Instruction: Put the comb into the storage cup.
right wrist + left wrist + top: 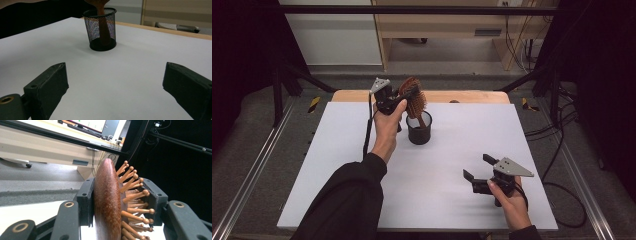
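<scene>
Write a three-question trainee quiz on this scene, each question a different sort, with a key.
1. True or false: the left gripper is shut on the head of the hairbrush.
2. Where is the brush's handle? A) flat on the table B) down inside the mesh cup C) between the right jaws
3. Fill in: the right gripper holds nothing and its jaws stand ____.

Key
1. True: in the left gripper view the jaws grip the wooden back and the bristle side.
2. B
3. open
</scene>
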### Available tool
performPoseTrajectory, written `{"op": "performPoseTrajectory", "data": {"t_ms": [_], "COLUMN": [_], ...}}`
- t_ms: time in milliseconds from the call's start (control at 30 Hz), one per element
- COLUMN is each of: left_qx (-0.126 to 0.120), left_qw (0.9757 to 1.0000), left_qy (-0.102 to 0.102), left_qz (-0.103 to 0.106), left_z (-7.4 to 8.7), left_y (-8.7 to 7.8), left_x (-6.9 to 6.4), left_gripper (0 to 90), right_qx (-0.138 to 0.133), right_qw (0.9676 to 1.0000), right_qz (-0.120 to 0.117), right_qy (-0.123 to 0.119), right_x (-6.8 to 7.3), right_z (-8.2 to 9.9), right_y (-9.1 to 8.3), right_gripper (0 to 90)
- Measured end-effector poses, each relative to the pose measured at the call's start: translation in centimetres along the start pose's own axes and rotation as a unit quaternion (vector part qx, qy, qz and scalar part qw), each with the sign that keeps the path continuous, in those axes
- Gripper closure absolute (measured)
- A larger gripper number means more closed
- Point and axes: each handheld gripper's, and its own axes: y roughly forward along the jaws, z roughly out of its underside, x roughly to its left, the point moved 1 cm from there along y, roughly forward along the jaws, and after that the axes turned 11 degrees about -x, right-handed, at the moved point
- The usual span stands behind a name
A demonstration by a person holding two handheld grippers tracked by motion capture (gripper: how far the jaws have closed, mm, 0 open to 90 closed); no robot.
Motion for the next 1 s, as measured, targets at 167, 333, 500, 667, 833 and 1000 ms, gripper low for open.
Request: {"op": "performPoseTrajectory", "data": {"t_ms": [167,333,500,667,833,1000], "left_qx": [0.001,0.0,0.002,0.009,0.014,0.016], "left_qw": [1.0,1.0,1.0,1.0,0.9999,0.9998], "left_qy": [0.003,0.0,-0.003,0.001,-0.003,0.002], "left_qz": [0.002,0.0,-0.002,-0.001,-0.008,-0.008], "left_z": [0.1,0.4,0.4,0.2,0.1,0.2], "left_y": [-0.1,-0.1,-0.1,-0.2,-0.4,-0.3], "left_x": [-0.1,0.1,0.4,0.8,1.6,1.9], "left_gripper": [50.4,50.3,50.1,49.5,48.1,47.2], "right_qx": [0.0,-0.001,0.0,0.0,0.002,0.002], "right_qw": [1.0,1.0,1.0,1.0,1.0,1.0], "right_qz": [-0.001,-0.001,-0.002,-0.002,-0.002,0.0], "right_qy": [-0.001,-0.001,-0.001,-0.001,0.0,0.003], "right_x": [0.0,0.0,0.0,0.0,0.0,0.0], "right_z": [0.0,0.0,0.0,0.0,0.1,0.1], "right_y": [0.0,0.0,0.0,0.0,0.1,0.1], "right_gripper": [6.3,6.5,6.5,6.4,6.3,6.3]}}
